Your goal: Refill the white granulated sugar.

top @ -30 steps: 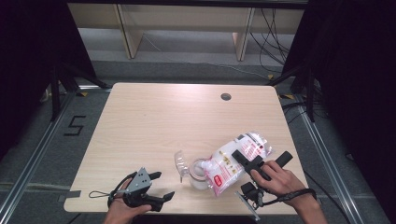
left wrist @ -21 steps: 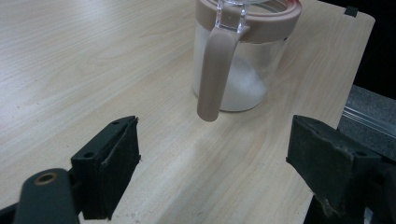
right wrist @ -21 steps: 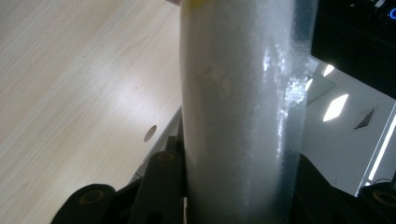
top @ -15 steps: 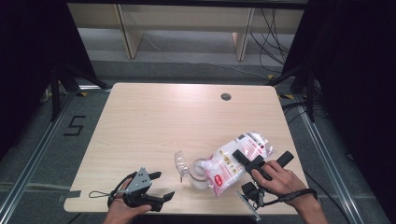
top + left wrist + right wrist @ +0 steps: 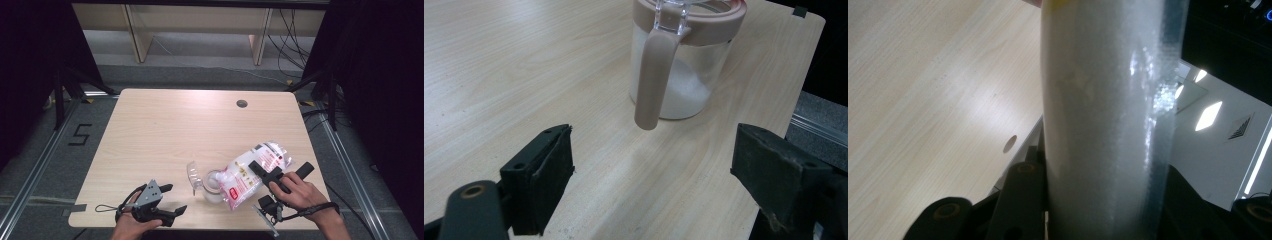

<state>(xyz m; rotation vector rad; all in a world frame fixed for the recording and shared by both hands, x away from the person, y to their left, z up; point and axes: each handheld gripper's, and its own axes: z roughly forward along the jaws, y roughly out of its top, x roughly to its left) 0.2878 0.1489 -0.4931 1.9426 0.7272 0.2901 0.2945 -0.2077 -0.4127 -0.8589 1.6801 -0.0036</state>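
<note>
The right gripper (image 5: 264,172) has its fingers clamped on a plastic bag of white granules (image 5: 252,172), held tilted at the surface's (image 5: 200,130) 5 o'clock, the bag's low end over the open jar (image 5: 212,186). The left gripper (image 5: 170,198) sits at 7 o'clock, fingers apart and holding nothing, the jar's handle (image 5: 651,75) just ahead of them

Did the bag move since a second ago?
No. The bag is tipped over the jar as before, the same way off from the table's hole.
</note>
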